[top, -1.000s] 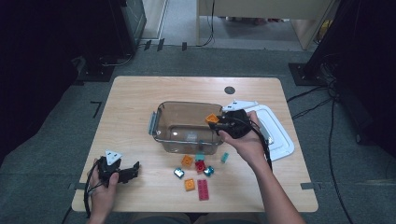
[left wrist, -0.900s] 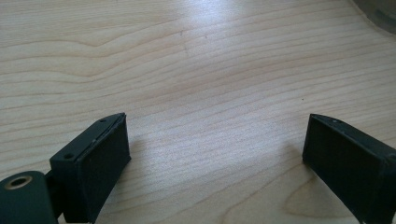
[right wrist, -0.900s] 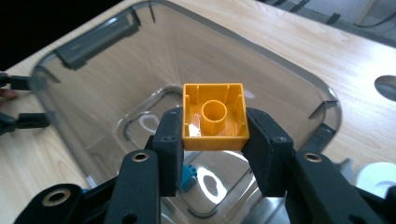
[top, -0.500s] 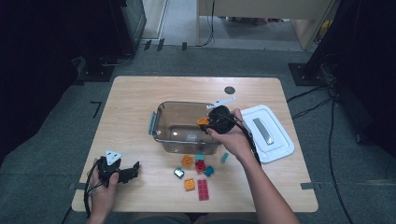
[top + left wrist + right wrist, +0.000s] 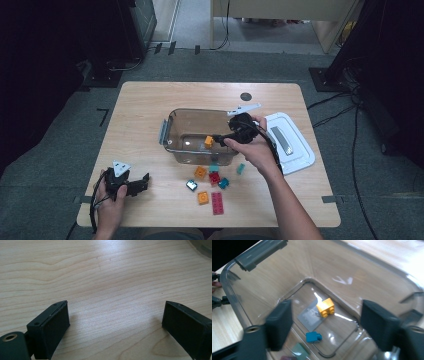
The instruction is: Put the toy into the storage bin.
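Note:
A clear plastic container point(image 5: 172, 131) stands mid-table. My right gripper point(image 5: 218, 137) hangs over its right half; its jaws have just been opening and stand wide apart. An orange-yellow brick point(image 5: 209, 142) lies loose on the container's floor point(image 5: 342, 322) below them, and neither pad point(image 5: 280, 323) touches it. In the right gripper view the brick point(image 5: 325, 307) sits flat beyond the right gripper point(image 5: 325, 316). A teal brick point(image 5: 313, 337) shows through the plastic; I cannot tell whether it is inside. My left gripper point(image 5: 144, 182) rests open on the table's front left, with bare wood between its jaws point(image 5: 115, 315).
Several loose bricks lie in front of the container: orange point(image 5: 200, 172), red point(image 5: 214, 178), teal point(image 5: 241, 169) and a flat red one point(image 5: 217, 203). The white lid point(image 5: 295, 150) lies to the container's right. A dark round mark point(image 5: 245, 96) is near the table's far edge.
The right gripper moved left from the container's right rim to over its inside, carrying the orange brick. Its jaws then opened and the brick dropped in. The left gripper stayed put.

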Available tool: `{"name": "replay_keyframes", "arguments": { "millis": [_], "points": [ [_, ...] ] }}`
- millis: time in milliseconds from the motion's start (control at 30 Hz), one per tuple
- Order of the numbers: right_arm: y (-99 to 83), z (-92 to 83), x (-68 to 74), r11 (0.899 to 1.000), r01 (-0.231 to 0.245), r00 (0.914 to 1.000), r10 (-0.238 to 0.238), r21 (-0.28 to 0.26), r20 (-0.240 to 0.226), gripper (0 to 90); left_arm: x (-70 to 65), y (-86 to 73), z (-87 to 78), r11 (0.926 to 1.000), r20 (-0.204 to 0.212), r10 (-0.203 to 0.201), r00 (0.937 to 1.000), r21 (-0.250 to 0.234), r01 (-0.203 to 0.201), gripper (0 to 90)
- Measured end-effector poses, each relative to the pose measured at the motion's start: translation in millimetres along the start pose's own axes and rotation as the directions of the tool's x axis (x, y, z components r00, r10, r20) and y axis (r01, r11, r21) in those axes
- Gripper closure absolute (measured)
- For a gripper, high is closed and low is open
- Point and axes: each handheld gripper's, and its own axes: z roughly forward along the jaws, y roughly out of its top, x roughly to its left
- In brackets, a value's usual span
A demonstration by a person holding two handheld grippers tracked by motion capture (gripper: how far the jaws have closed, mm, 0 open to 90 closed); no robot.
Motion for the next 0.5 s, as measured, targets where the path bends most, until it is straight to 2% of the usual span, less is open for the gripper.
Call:
{"name": "replay_keyframes", "arguments": {
  "millis": [67, 333, 500],
  "points": [
    [-1.6, -6.0, 1.1, 1.0, -0.001, 0.9999, 0.001, -0.012, 0.011, 14.1, -0.2, 0.0, 0.1, 1.0, 0.0, -0.003, 1.0, -0.002, 0.003, 7.3],
    [-16.3, -37.1, 1.1, 0.998, 0.006, 0.9997, -0.004, -0.067, 0.026, 8.1, -0.1, 0.0, 0.1, 1.0, -0.001, -0.002, 1.0, -0.001, 0.002, 7.3],
    [-31.3, -56.5, -2.7, 0.995, 0.002, 0.9986, 0.004, -0.101, 0.052, 6.1, -0.1, 0.0, 0.1, 1.0, 0.0, -0.002, 1.0, -0.001, 0.002, 7.3]
  ]
}}
